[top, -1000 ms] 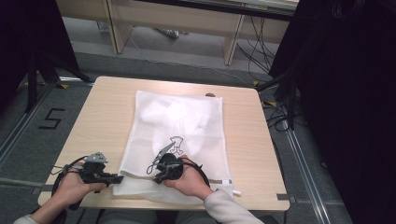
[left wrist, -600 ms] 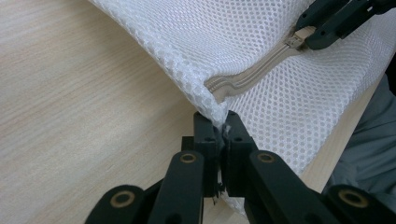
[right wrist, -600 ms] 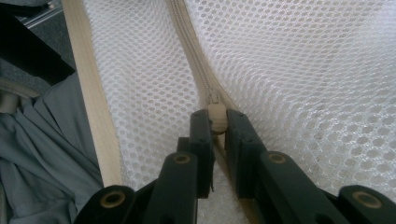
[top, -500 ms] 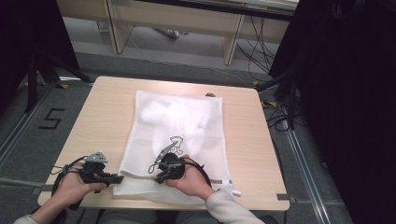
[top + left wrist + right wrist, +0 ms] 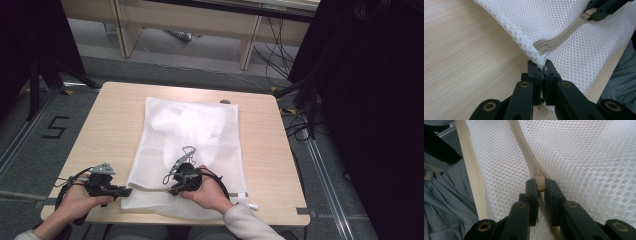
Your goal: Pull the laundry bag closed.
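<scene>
A white mesh laundry bag [image 5: 190,135] lies flat on the wooden table [image 5: 110,120], with white cloth inside near its far end. A cream zipper [image 5: 559,41] runs along the bag's near edge. My left gripper [image 5: 125,190] is shut on the bag's near left corner [image 5: 540,63], lifting it slightly. My right gripper [image 5: 173,190] is shut on the cream zipper pull [image 5: 540,182], partway along the zipper [image 5: 524,147]. In the left gripper view the right gripper's jaws show at the top right, holding the zipper pull [image 5: 589,13].
The table's near edge [image 5: 472,177] lies close beside the zipper, with grey trousers [image 5: 446,202] below it. Desks and cables stand beyond the table's far side. A black curtain [image 5: 370,100] hangs on the right. A floor marking "5" [image 5: 55,127] lies to the left.
</scene>
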Available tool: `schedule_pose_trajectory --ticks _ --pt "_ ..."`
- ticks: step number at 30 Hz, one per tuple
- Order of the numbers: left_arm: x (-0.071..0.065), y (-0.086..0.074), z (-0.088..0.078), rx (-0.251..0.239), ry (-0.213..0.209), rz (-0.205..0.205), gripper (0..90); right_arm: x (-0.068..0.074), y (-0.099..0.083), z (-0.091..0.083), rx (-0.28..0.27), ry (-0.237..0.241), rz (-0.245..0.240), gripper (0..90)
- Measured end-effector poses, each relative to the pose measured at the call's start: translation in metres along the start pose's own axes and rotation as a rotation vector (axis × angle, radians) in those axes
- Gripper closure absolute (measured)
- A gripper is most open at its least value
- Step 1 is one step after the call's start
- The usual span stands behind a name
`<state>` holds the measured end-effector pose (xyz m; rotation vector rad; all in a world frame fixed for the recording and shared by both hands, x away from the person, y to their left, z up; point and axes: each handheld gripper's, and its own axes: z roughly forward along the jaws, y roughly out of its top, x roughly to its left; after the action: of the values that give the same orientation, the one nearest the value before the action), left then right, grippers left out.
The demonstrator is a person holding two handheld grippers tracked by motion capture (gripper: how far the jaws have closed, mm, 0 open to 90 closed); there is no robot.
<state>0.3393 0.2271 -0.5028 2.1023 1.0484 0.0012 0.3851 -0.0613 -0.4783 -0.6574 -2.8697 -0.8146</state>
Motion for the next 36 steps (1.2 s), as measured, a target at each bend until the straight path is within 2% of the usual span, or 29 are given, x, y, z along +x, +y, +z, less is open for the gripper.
schedule_pose_trajectory --ticks 2,4,5,6,8,9,11,13,14,15,17,18,19,24,26,27,28,32,36 --pt "-0.001 -0.001 0.002 -0.023 0.009 -0.004 86.2 0.0 -0.002 0.0 0.001 -0.005 -0.001 81.9" --pt "-0.001 -0.001 0.001 -0.022 0.005 -0.004 86.2 0.0 -0.002 0.0 0.001 -0.007 -0.001 81.9" --pt "-0.001 0.0 0.0 -0.005 0.012 -0.003 86.2 0.0 -0.002 -0.001 0.001 -0.003 0.0 82.0" --pt "0.0 0.0 0.0 -0.001 -0.001 -0.004 86.2 0.0 -0.002 -0.001 0.002 -0.003 0.007 82.0" --pt "0.0 -0.001 0.0 -0.011 -0.001 -0.009 86.1 -0.001 -0.002 -0.002 -0.002 -0.009 -0.001 82.0" --pt "-0.001 0.0 0.0 -0.003 0.009 -0.005 86.1 -0.001 -0.003 -0.003 -0.005 -0.008 0.016 81.9" --pt "0.0 0.0 0.0 -0.004 0.001 -0.006 86.1 -0.002 -0.004 -0.004 0.001 -0.024 0.017 81.9" --pt "0.0 0.0 0.0 -0.002 -0.006 -0.008 86.1 -0.003 -0.006 -0.005 -0.001 -0.011 0.014 81.9" --pt "0.0 -0.001 0.0 -0.011 0.002 -0.005 86.1 -0.003 -0.006 -0.006 0.0 -0.008 0.028 81.9" --pt "-0.001 0.0 0.0 -0.006 0.011 -0.003 86.1 -0.004 -0.007 -0.006 -0.005 -0.008 0.016 81.9" --pt "0.0 0.0 0.0 -0.003 -0.004 -0.007 86.1 -0.003 -0.007 -0.007 -0.005 -0.016 0.021 81.9" --pt "0.0 -0.001 0.0 -0.011 0.001 -0.009 86.1 -0.003 -0.007 -0.006 -0.011 -0.019 0.009 81.9" --pt "-0.001 -0.001 0.001 -0.028 0.004 -0.01 86.1 -0.003 -0.007 -0.007 -0.009 -0.014 0.02 82.0" --pt "0.0 0.0 0.0 -0.008 -0.008 -0.008 86.1 -0.003 -0.007 -0.008 -0.014 -0.011 0.008 82.0" --pt "0.0 0.0 0.0 -0.007 0.002 -0.004 86.1 -0.003 -0.008 -0.009 -0.015 -0.006 0.014 81.9" --pt "0.0 -0.001 0.001 -0.024 0.005 -0.007 86.1 -0.003 -0.008 -0.009 -0.011 -0.015 0.005 81.9" --pt "0.0 0.0 0.0 -0.009 -0.007 -0.012 86.1 -0.003 -0.009 -0.009 -0.01 -0.019 0.012 81.9" --pt "0.0 0.0 0.0 -0.003 -0.006 -0.007 86.1 -0.005 -0.012 -0.012 -0.011 -0.024 0.02 82.0" --pt "-0.001 -0.001 0.001 -0.023 -0.001 -0.014 86.1 -0.005 -0.012 -0.013 -0.012 -0.022 0.013 82.0"
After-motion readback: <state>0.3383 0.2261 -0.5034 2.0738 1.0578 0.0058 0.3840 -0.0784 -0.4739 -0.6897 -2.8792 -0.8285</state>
